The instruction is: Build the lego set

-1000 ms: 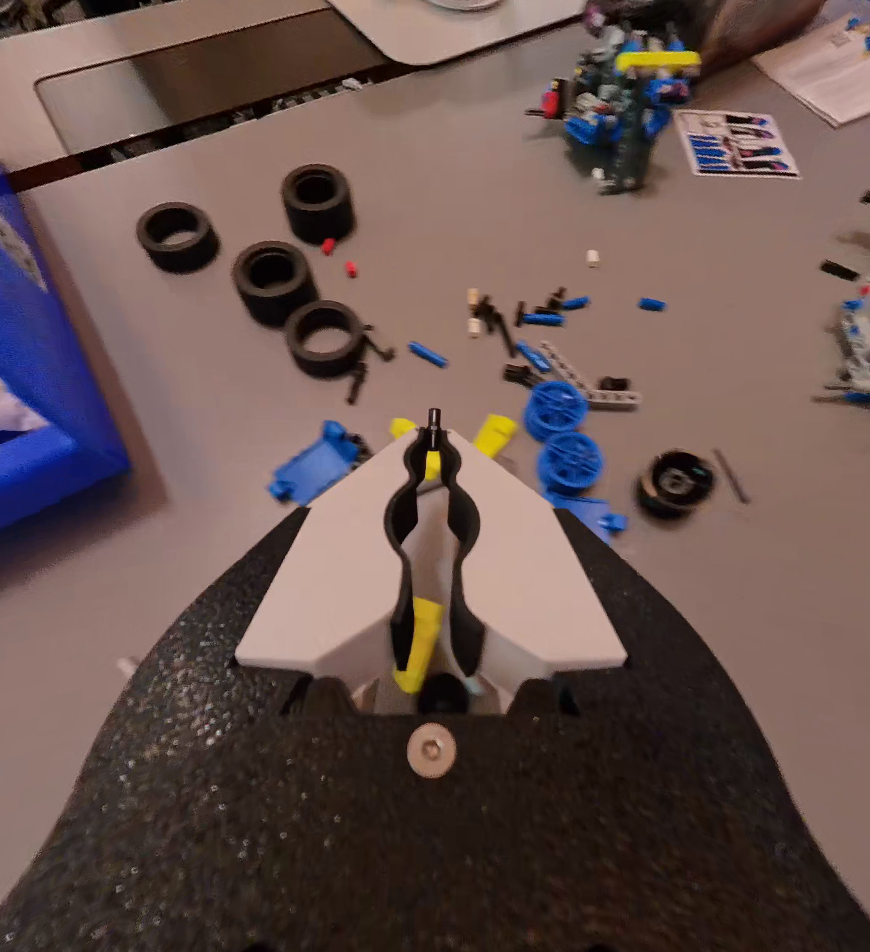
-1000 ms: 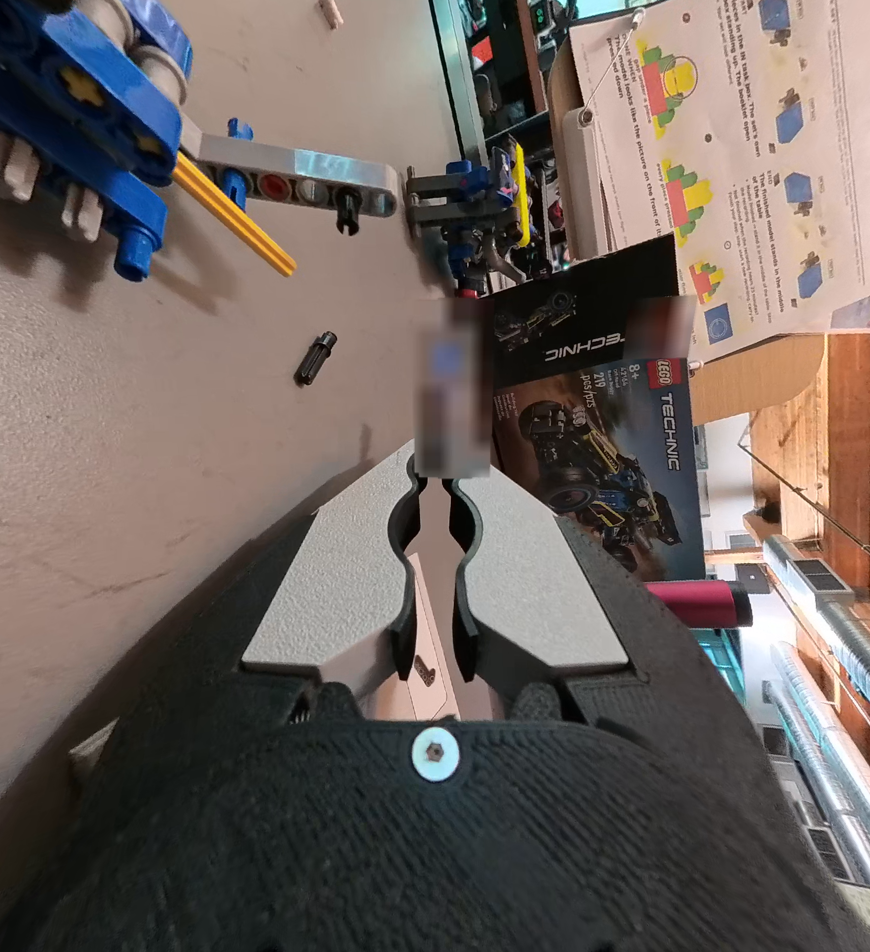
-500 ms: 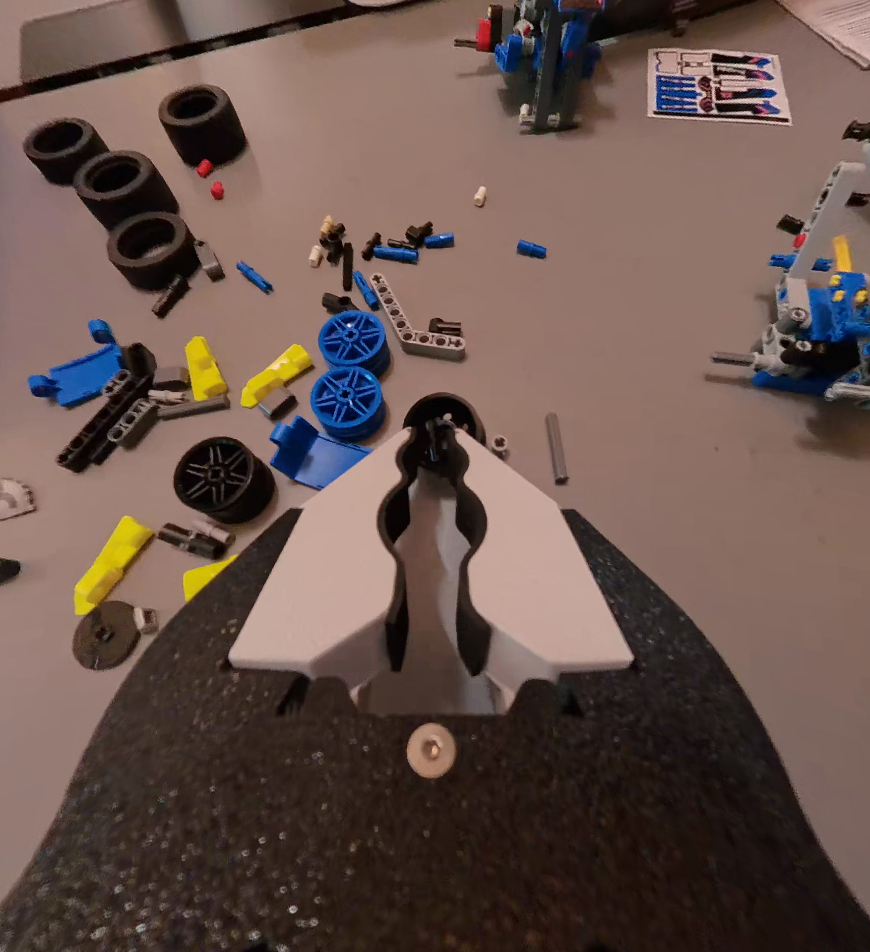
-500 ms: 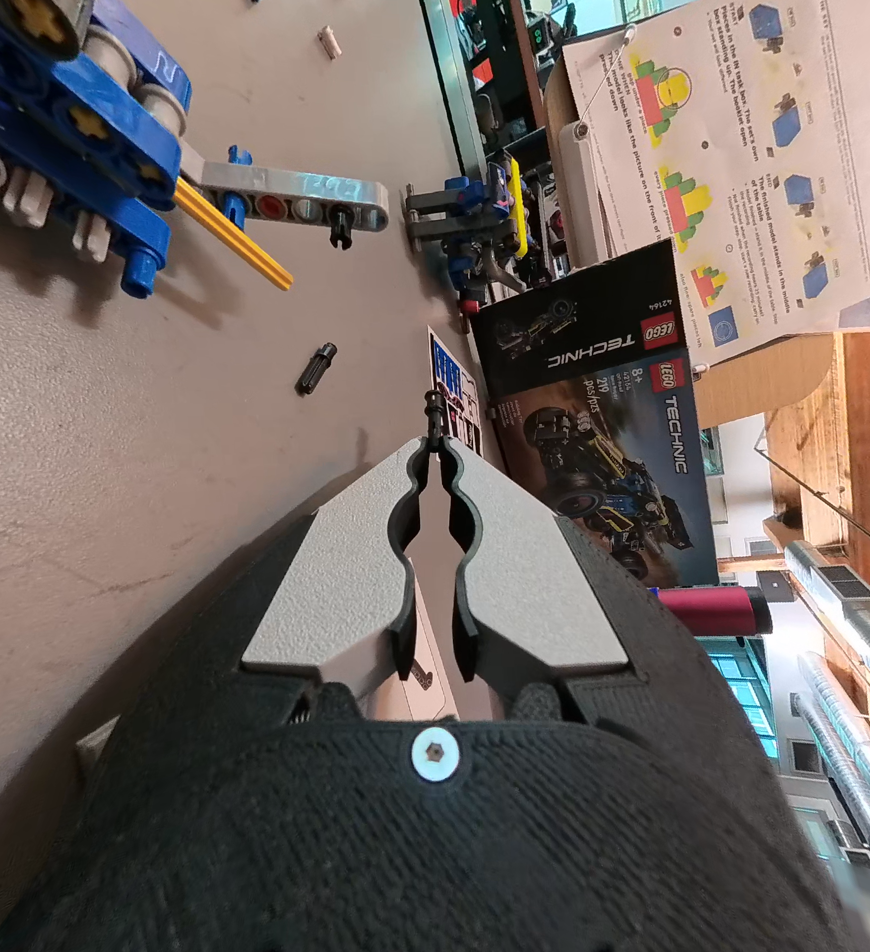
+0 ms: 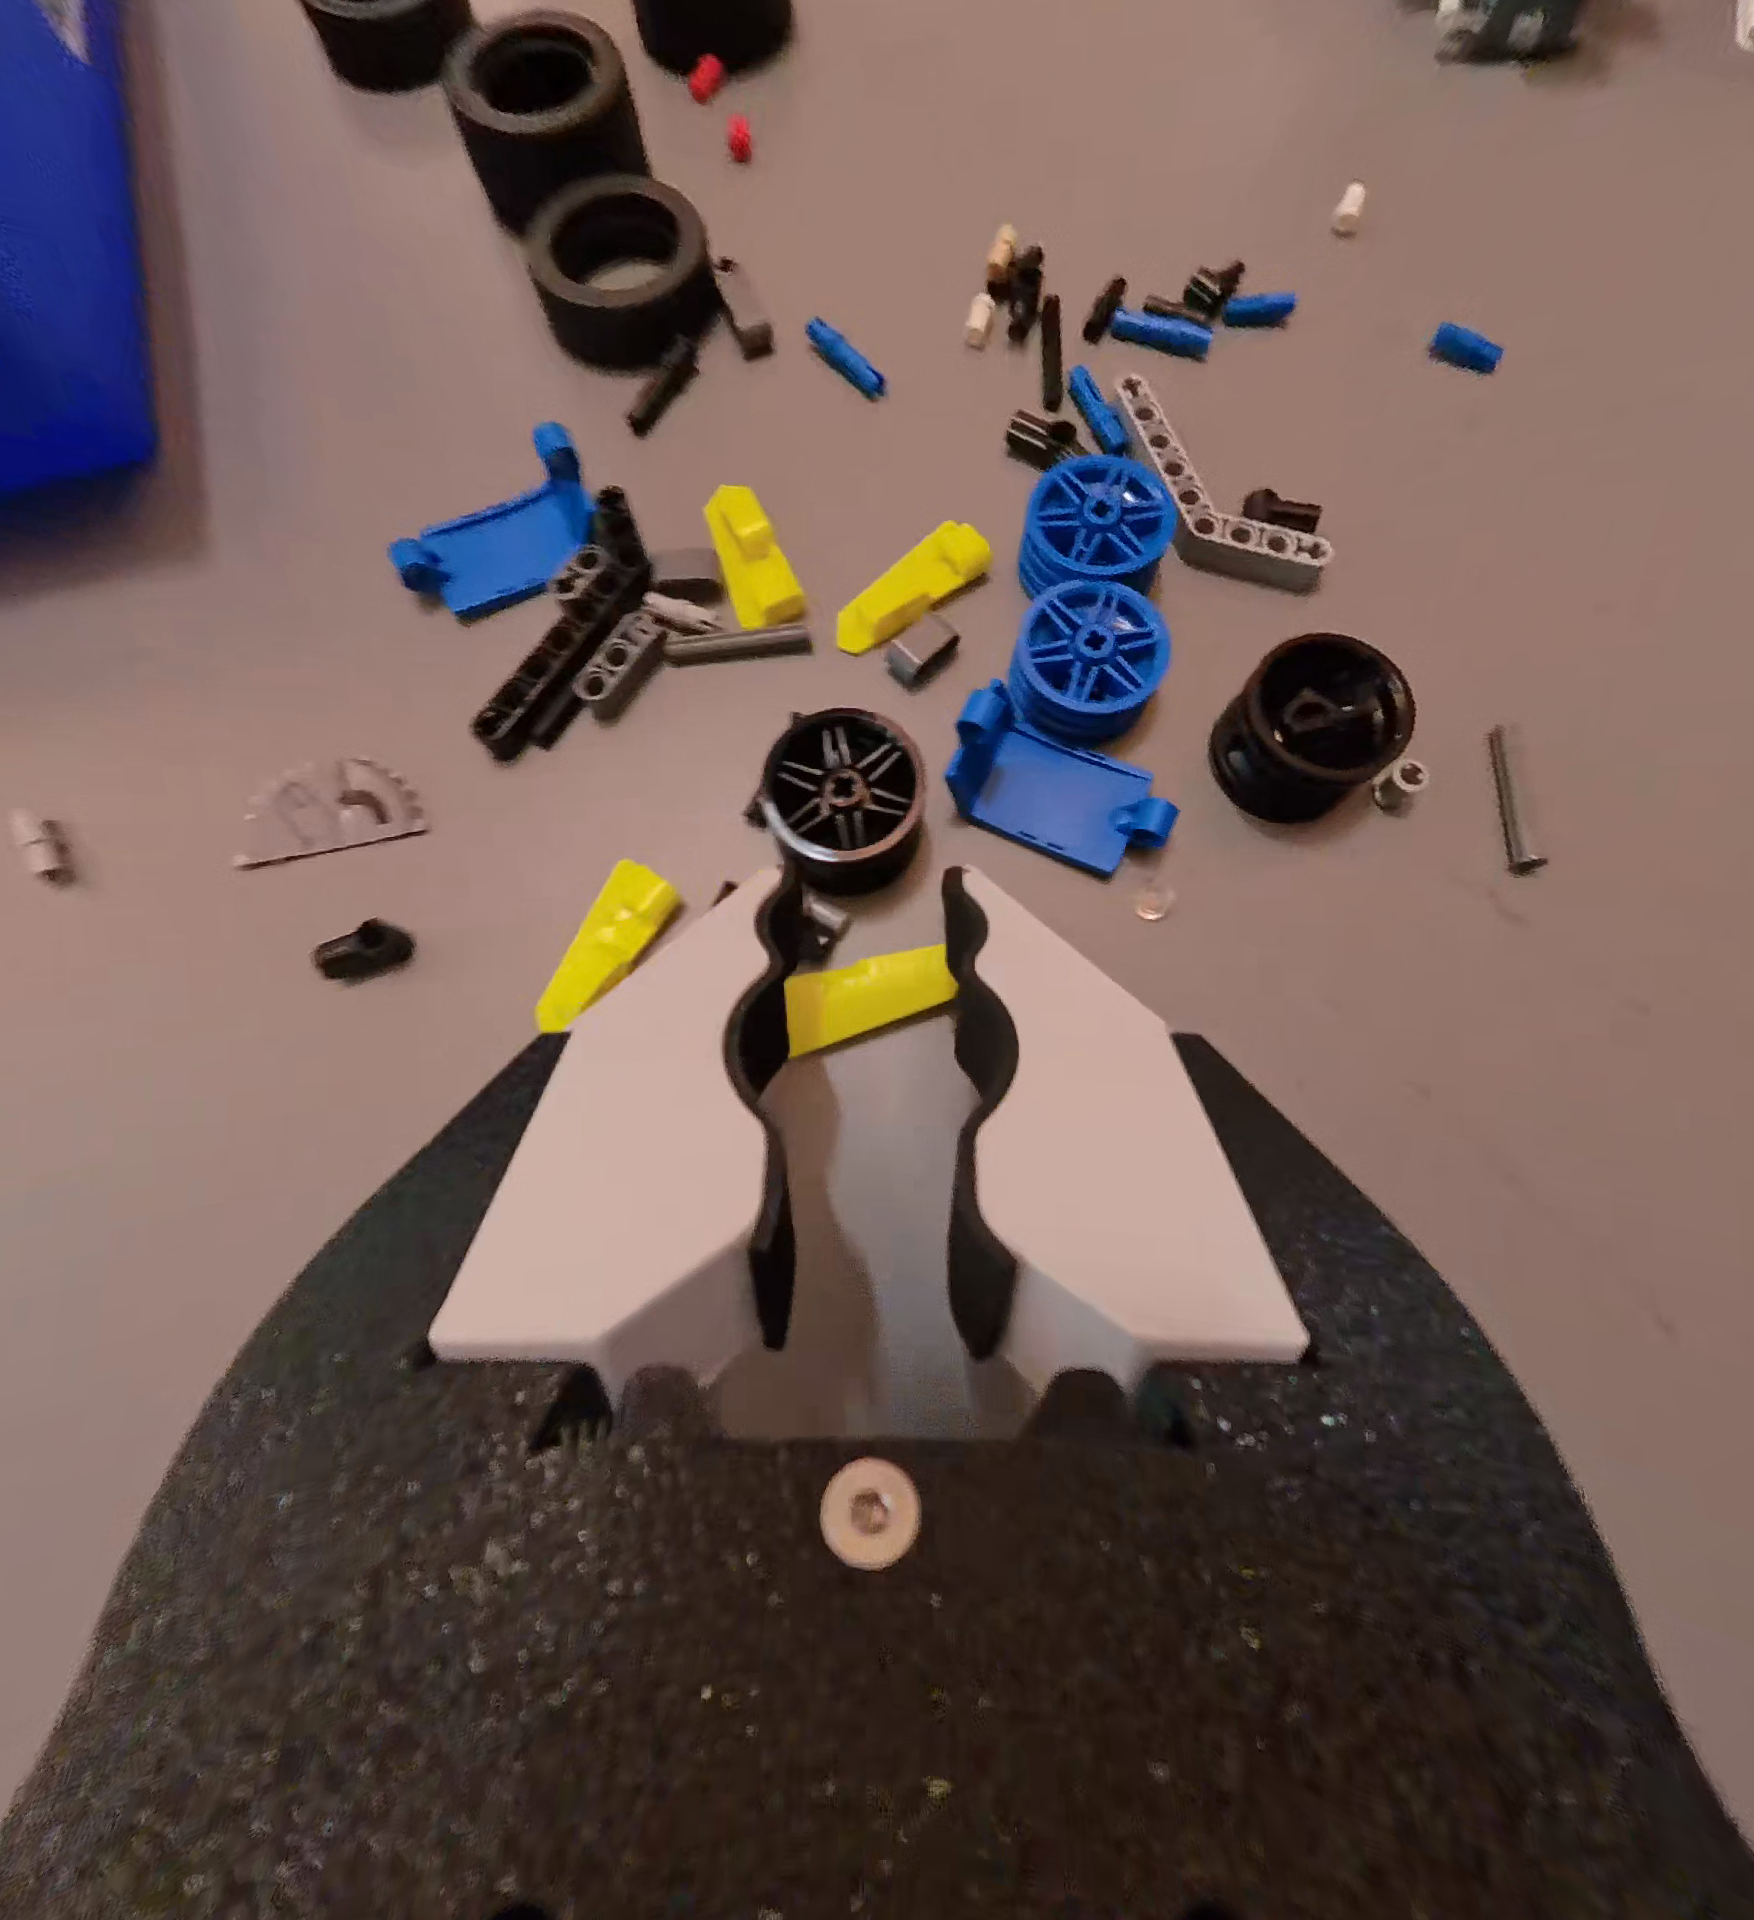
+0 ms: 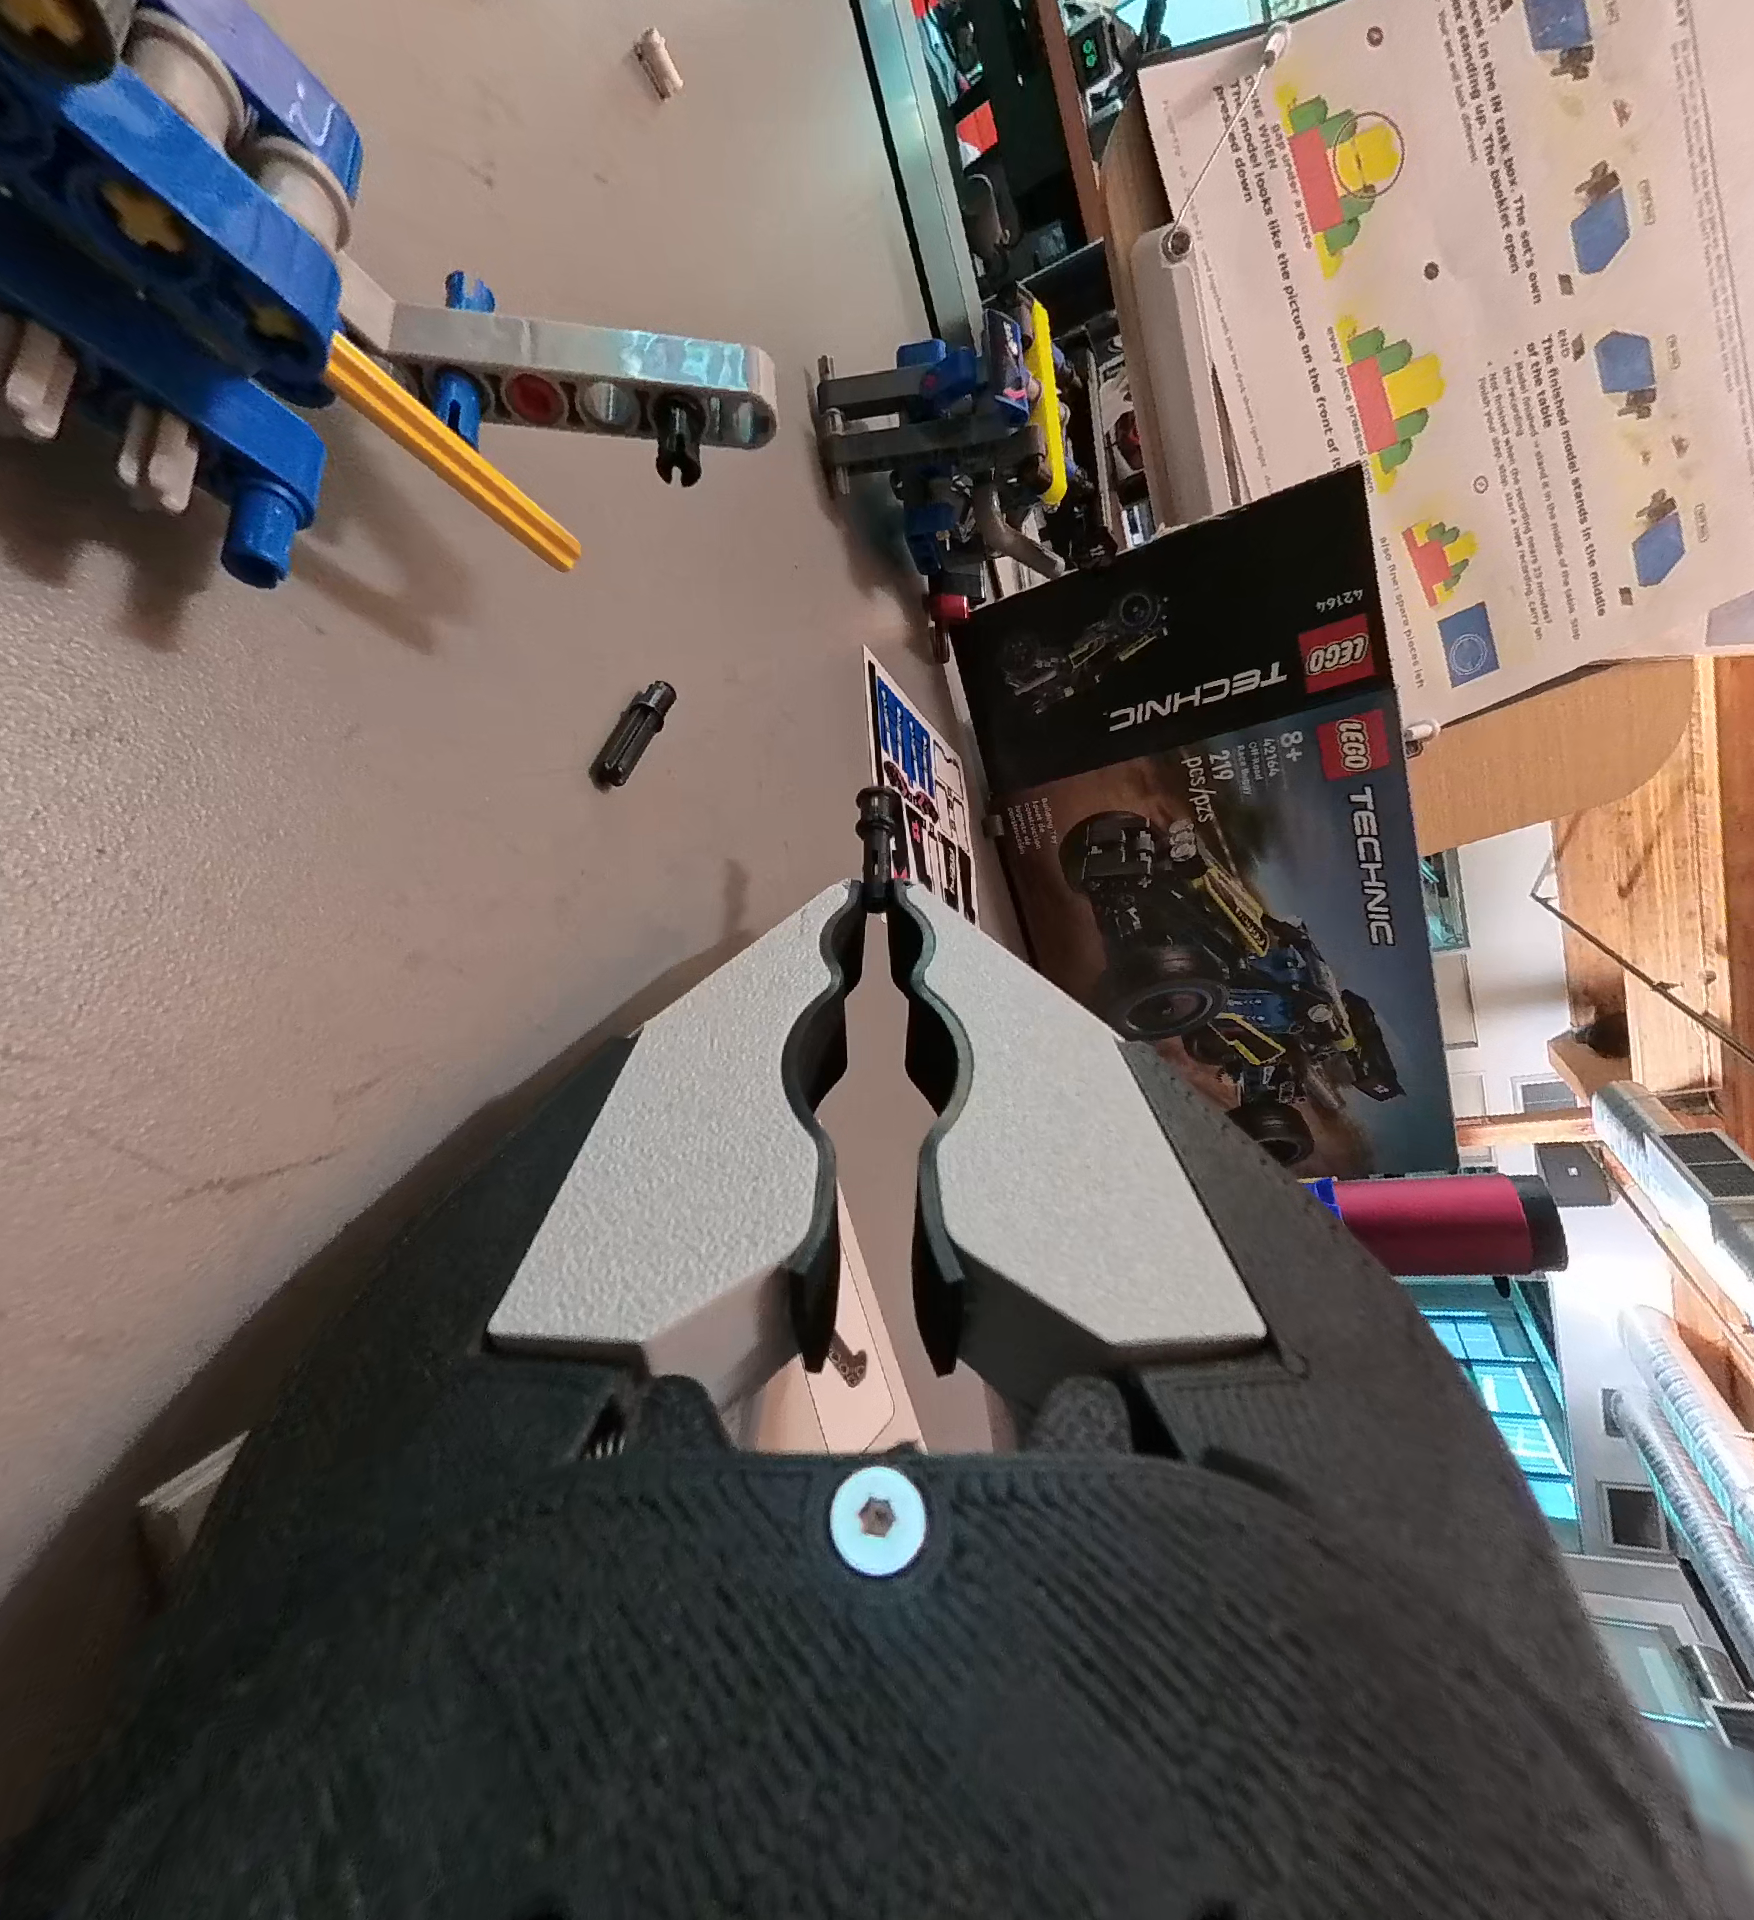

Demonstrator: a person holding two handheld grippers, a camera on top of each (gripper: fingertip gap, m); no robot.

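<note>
Left tool point(image 5: 868, 894) angled down, parted above black wheel point(image 5: 842, 795), right tool point(image 6: 878, 899) rolled sideways, pinching black pin point(image 6: 875, 847)

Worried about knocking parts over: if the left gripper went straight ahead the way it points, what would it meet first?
Probably the black spoked wheel, just beyond the open left gripper; a small grey piece by its fingertips may come sooner, depth is unclear.

Grey table point(image 5: 1475, 1039) strewn with toy-brick parts point(image 5: 1091, 520)
</note>
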